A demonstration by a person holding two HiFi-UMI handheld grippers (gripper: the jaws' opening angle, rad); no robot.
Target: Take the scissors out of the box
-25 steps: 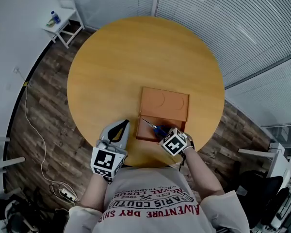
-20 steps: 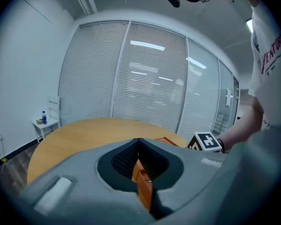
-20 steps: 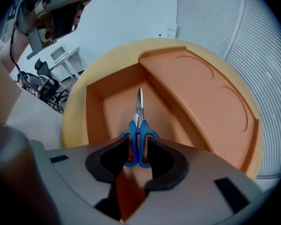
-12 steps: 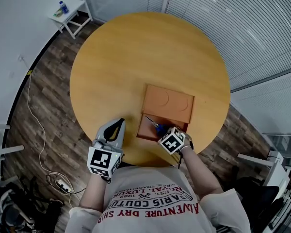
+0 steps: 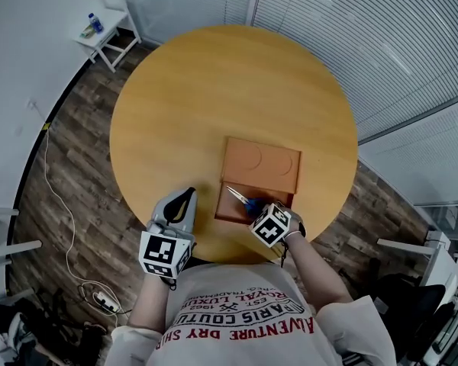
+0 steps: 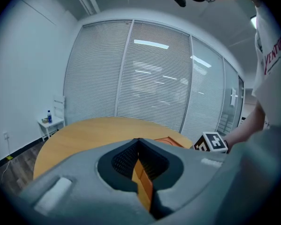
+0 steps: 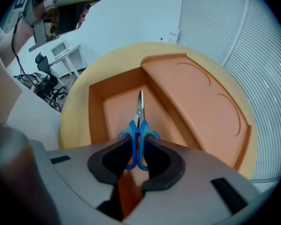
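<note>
Item: scissors (image 7: 138, 125), blue handles, blades shut, lay in the open compartment of the orange box (image 7: 96, 107), tips pointing away from the person. Box stood near the person's edge of the round wooden table (image 5: 214, 90), lid (image 5: 261, 162) folded back flat.
Right gripper (image 7: 138, 143): pointed steeply down into the box, jaws closing, one on either side of the blue handles.
Left gripper (image 6: 138, 142): held beside the box over the table, jaw tips pressed together, nothing between.
</note>
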